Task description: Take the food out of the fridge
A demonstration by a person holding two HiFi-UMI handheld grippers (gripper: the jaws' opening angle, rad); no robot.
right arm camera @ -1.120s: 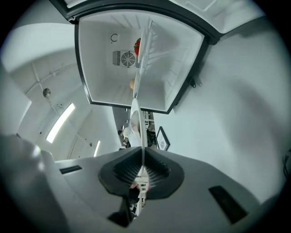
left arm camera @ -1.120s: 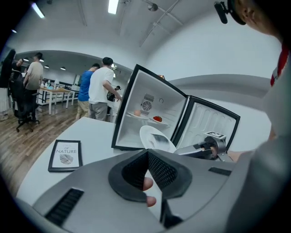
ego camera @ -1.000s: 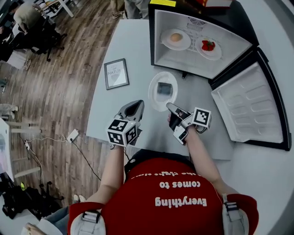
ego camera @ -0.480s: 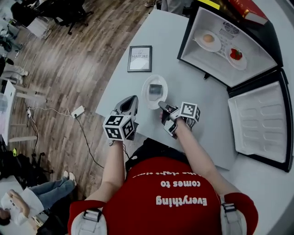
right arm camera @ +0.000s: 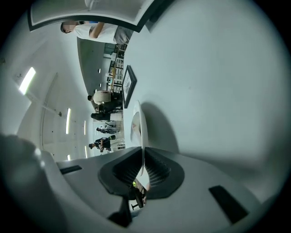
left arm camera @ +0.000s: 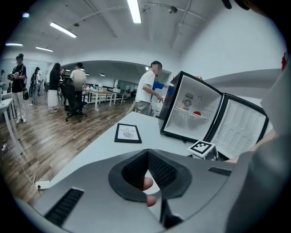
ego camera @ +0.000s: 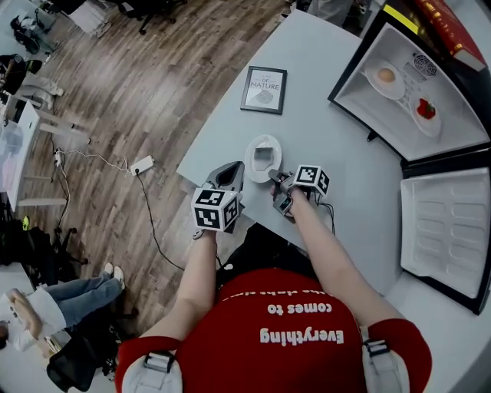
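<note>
Bright, even light from ceiling strips (left arm camera: 134, 10) overhead. My gripper views bulge and blacken at the corners; the far room looks soft, I think.

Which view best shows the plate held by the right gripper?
The head view: the whole plate shows from above, rim pinched by the right gripper. The right gripper view shows it edge-on between the jaws; the left gripper view shows no clear plate.
</note>
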